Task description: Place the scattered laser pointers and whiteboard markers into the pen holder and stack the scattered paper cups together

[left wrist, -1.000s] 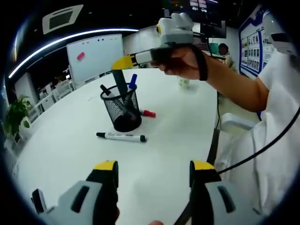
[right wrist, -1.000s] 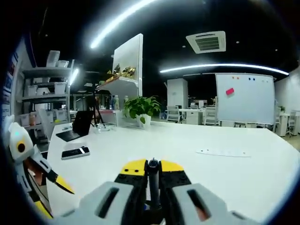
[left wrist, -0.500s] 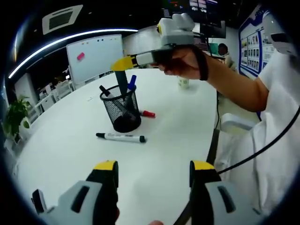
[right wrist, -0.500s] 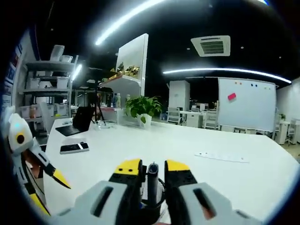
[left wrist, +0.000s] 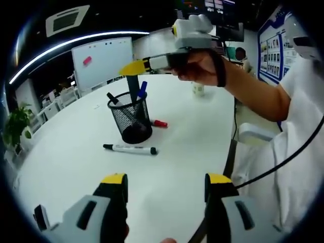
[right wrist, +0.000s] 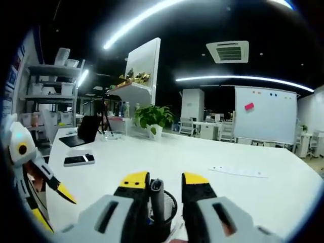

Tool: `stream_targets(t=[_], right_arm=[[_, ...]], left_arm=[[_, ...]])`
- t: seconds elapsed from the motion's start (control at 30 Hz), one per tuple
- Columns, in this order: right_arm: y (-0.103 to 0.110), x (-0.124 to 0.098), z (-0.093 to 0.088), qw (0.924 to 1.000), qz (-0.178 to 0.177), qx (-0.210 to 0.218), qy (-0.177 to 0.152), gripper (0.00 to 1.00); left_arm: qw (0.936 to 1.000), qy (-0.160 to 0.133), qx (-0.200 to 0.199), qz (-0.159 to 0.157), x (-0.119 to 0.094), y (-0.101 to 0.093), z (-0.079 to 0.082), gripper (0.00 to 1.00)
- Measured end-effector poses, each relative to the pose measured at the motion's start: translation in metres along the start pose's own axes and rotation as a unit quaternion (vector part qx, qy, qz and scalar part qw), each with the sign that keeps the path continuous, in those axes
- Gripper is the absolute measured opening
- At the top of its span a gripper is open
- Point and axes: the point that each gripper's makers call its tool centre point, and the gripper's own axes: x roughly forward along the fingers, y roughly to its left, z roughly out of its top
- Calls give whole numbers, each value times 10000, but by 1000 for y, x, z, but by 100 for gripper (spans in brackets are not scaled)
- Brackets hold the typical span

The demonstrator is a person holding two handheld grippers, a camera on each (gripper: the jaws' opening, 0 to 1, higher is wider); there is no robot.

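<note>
The right gripper [left wrist: 132, 67] hangs over the holder [left wrist: 132, 118], fingers parted, a dark pen [right wrist: 157, 195] standing in it. Left gripper [left wrist: 164, 185]: wide, empty. Next, I judge: take the marker [left wrist: 129, 149] lying just beside the holder.

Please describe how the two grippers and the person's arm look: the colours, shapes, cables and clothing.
Both the left gripper and the right gripper have grey bodies and black jaws with yellow tips. The right one carries a pale grey block on top. A black strap circles the wrist, a black cable hangs below, and the person wears a white garment.
</note>
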Motion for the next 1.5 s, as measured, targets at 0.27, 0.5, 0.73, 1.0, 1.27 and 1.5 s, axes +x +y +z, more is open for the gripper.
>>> stream_targets(t=[0.27,0.5,0.73,1.0,1.27,1.5], right_arm=[[2,-3,6,10000,54,-35,-67,28],[4,-4,6,9999,115,-19,-94,30],[8,-9,14,9994,248,-63,-218,34],[17,-13,20,9987,391,-168,-278,37],[19,-18,26,9982,444,-146,-373,38],[10,-26,36,9980,309,26,-546,37]], left_arm=[[10000,26,-9,11,-1,1,-2,62],[10000,36,5,14,0,0,-2,62],[10000,28,8,53,-2,4,-1,62],[10000,2,14,78,-4,6,0,62],[10000,8,19,95,-4,6,0,62],[10000,-3,19,93,-4,7,1,62]])
